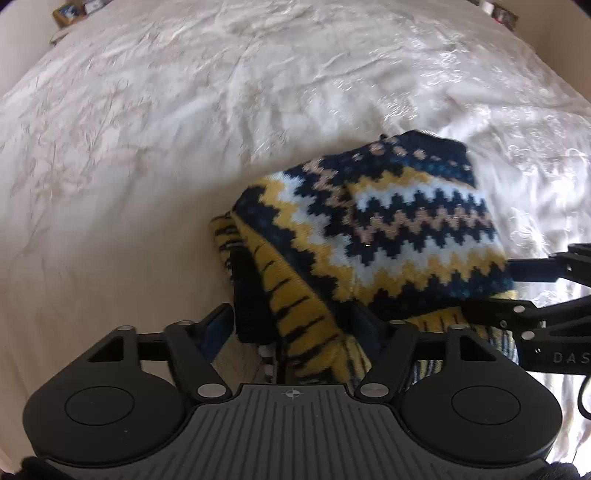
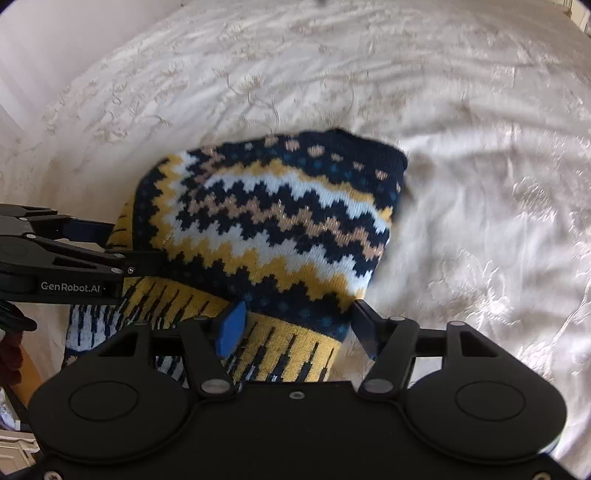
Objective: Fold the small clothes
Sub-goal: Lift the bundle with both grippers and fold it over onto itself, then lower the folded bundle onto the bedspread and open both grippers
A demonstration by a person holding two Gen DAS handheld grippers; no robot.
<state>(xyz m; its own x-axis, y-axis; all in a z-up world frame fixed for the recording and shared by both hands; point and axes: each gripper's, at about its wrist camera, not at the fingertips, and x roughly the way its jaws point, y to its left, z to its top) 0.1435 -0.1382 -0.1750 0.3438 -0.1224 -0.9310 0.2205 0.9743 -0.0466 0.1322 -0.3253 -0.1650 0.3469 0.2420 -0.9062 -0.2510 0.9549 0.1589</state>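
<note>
The left tongs (image 1: 291,325) stand wide apart with the sweater (image 1: 369,236) bunched between and over them; whether they pinch any cloth cannot be told, since knit hides the right finger. In the right wrist view they come in from the left edge (image 2: 122,254), tips at the sweater's left side.

The sweater (image 2: 273,229) is a small knit in navy, with zigzag bands of yellow, pale blue and tan, rows of teal and tan dots near its far edge, and a yellow ribbed hem marked with dark dashes. It lies doubled over in a heap on the bed (image 1: 184,110) — the hem nearest both cameras, the navy edge farthest. The far right edge is blurred.

The right tongs (image 2: 295,328) are also spread, blue pad on the left finger, the hem lying between the fingers; a grip cannot be confirmed. In the left wrist view they enter from the right (image 1: 491,288).

The bed wears a creased white cover with faint embroidered flowers. A pale wall (image 2: 44,44) stands at far left — small cluttered items (image 1: 70,11) sit beyond the bed.
</note>
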